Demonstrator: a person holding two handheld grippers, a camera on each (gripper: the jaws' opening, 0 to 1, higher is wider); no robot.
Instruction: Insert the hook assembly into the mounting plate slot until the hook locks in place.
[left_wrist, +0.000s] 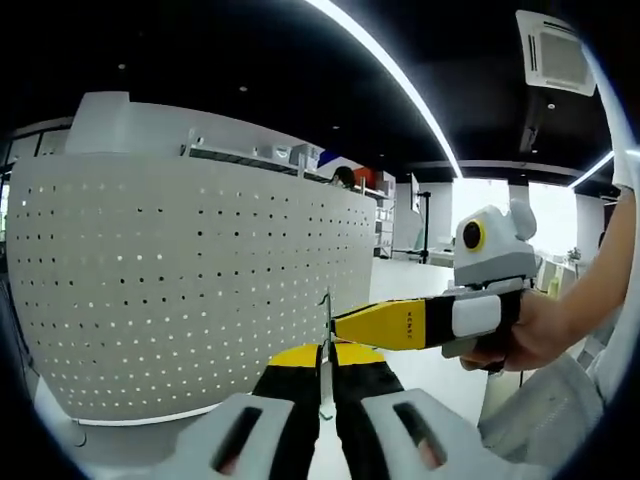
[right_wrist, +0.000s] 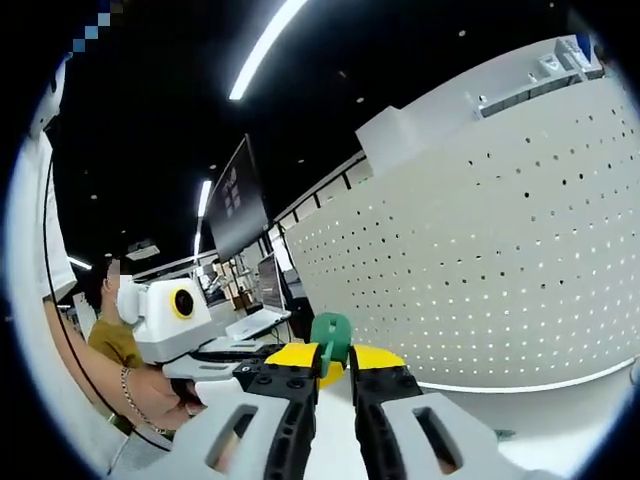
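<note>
Both claws close in front of the pegboard (left_wrist: 190, 290): left claw (left_wrist: 322, 375) pinches the thin, stiff, light metal hook (left_wrist: 325, 350), right claw (right_wrist: 335, 372) grips its green plastic end (right_wrist: 331, 335).

Room dim overall, ceiling near black; light comes from long LED strips (left_wrist: 400, 80) overhead, well above the jaws, blown out to pure white. In left gripper view a window area (left_wrist: 545, 215) beyond the jaws' right is overexposed, washing out detail. Pegboard panel (right_wrist: 500, 240) evenly lit, no hard shadows, its holes glowing w/ backlight. Strong fisheye bend: straight edges curve toward the rim. Jaws close-up slightly soft; mid-distance sharp enough.
</note>
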